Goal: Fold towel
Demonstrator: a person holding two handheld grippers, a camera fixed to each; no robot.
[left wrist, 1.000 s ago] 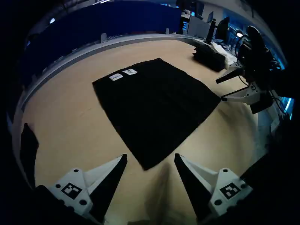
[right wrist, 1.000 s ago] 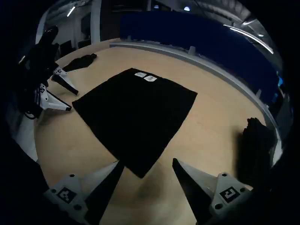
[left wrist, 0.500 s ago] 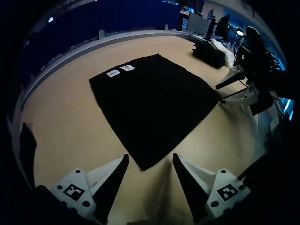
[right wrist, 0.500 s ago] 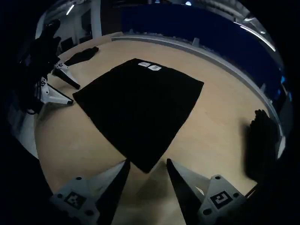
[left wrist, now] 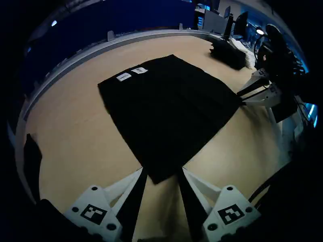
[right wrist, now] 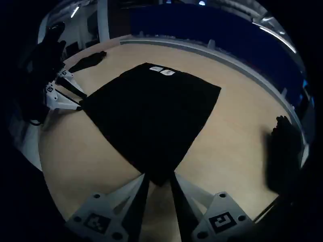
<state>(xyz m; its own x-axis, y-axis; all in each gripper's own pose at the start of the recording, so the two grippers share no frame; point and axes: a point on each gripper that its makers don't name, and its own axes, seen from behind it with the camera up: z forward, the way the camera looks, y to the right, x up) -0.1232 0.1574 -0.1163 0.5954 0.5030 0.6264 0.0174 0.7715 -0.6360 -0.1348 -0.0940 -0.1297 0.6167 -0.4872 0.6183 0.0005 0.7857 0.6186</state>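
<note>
Jaws narrower now, astride pointed corners of flat, matte black towel (left wrist: 169, 109)

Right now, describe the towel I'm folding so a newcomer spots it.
On the wooden table, it is the black towel spread flat in the middle. Unlike the dark heap at the table's edge, it carries two white tags near its far edge.

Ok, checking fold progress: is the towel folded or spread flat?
Spread flat: the towel lies as one dark sheet on the table, all four corners out, no edge turned over.
</note>
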